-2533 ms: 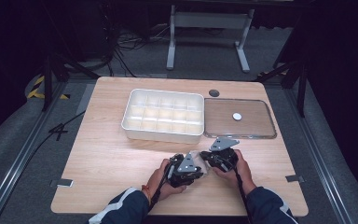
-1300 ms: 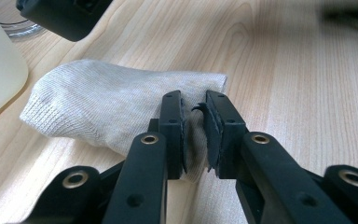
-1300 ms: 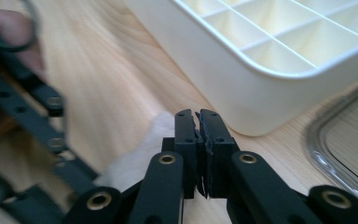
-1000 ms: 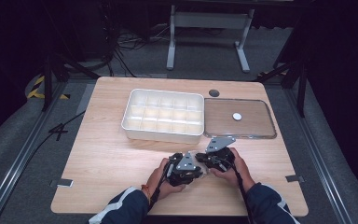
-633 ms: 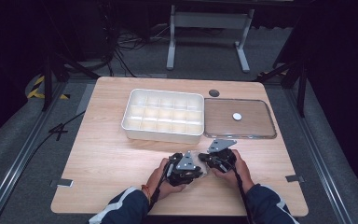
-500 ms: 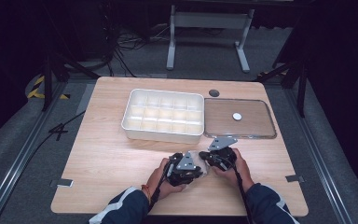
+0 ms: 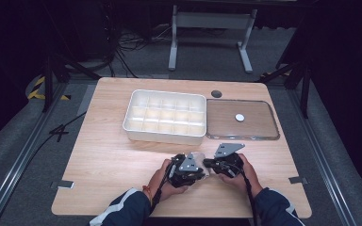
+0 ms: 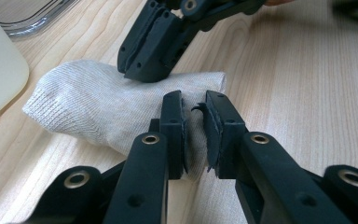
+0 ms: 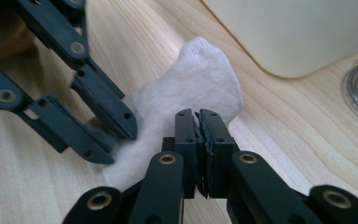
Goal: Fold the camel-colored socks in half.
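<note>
White sock (image 8: 98, 107) near the table's (image 7: 113, 155) front edge, largely hidden by both hands; left claw (image 8: 195, 112) and right claw (image 9: 198, 122) each clenched on it.

Table brightly lit from above – surroundings dark (near-black); close jaws slightly soft, mild glare.

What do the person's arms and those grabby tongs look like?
Each hand has black tongs: the left tongs and right tongs are two flat black jaws on bars with brass-coloured rivets. In the high view each carries a grey three-cornered plate and trails a thin black cable. The sleeves are dark blue with white, and an orange band circles the left wrist.
</note>
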`<state>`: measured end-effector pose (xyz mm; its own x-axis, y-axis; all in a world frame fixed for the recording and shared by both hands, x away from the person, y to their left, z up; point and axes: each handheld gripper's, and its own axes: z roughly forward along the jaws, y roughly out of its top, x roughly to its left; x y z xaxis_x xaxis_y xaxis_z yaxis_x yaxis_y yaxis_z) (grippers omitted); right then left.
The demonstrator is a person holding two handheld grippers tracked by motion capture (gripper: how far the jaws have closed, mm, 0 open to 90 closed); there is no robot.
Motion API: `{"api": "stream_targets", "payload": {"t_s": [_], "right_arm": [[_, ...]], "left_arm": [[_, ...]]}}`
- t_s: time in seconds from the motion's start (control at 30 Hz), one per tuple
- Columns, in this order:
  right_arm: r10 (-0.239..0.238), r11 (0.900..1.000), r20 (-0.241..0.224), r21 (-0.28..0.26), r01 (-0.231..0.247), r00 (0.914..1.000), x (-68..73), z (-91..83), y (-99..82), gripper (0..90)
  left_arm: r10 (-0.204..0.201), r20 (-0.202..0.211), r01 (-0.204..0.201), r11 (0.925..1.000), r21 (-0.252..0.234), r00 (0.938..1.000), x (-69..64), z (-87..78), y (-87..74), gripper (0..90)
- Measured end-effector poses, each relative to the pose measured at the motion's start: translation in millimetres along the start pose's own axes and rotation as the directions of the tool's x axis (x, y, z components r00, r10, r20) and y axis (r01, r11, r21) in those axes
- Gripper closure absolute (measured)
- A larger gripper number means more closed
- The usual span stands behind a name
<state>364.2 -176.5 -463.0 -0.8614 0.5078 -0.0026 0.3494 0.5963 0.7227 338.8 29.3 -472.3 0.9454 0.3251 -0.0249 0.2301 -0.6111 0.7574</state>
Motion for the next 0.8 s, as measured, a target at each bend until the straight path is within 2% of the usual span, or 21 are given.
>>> {"api": "stream_targets", "payload": {"t_s": [0.07,0.13,0.27,0.4,0.5,0.6,0.7,0.77,0.8], "right_arm": [[0.011,0.9999,-0.007,0.003,-0.011,0.9999,-0.8,1.4,-1.5,87.7],[0.013,0.9995,0.009,0.029,-0.013,0.9999,-1.1,6.8,-6.4,88.6],[0.007,0.9994,0.028,0.034,-0.008,0.9996,-0.5,2.4,-3.9,87.7],[0.033,0.9980,0.020,-0.055,-0.032,0.9993,0.1,-8.8,2.4,88.1],[0.014,0.9954,-0.001,-0.095,-0.014,0.9999,4.0,-12.8,10.0,88.8],[-0.025,0.9990,-0.016,-0.036,0.024,0.9996,9.1,-1.8,7.7,89.2],[-0.014,0.9999,-0.025,-0.006,0.014,0.9996,7.2,0.8,5.5,89.8],[-0.051,0.9972,0.015,0.055,0.050,0.9986,6.7,5.0,2.3,90.0],[-0.058,0.9952,0.030,0.080,0.055,0.9979,6.8,7.9,-0.4,90.0]], "left_arm": [[0.002,0.000,-0.002,1.0000,0.002,1.0000,0.1,-0.3,0.1,78.2],[0.004,0.002,-0.004,0.9999,0.011,1.0000,1.7,-1.7,0.4,78.2],[0.006,0.006,-0.006,0.9997,0.023,1.0000,4.7,-3.9,0.7,78.2],[-0.015,0.025,0.014,0.9996,0.023,0.9996,6.5,-4.3,0.2,78.2],[-0.015,0.023,0.015,0.9997,0.021,0.9996,6.6,-4.3,0.0,78.1],[-0.005,0.018,0.005,0.9997,0.023,0.9998,6.0,-4.2,0.3,78.1],[-0.012,0.020,0.011,0.9996,0.026,0.9997,6.2,-4.9,-0.1,78.1],[0.005,0.017,-0.006,0.9993,0.036,0.9998,7.4,-6.2,0.3,78.0],[0.001,0.014,-0.001,0.9993,0.037,0.9999,7.4,-6.7,0.2,77.9]]}}
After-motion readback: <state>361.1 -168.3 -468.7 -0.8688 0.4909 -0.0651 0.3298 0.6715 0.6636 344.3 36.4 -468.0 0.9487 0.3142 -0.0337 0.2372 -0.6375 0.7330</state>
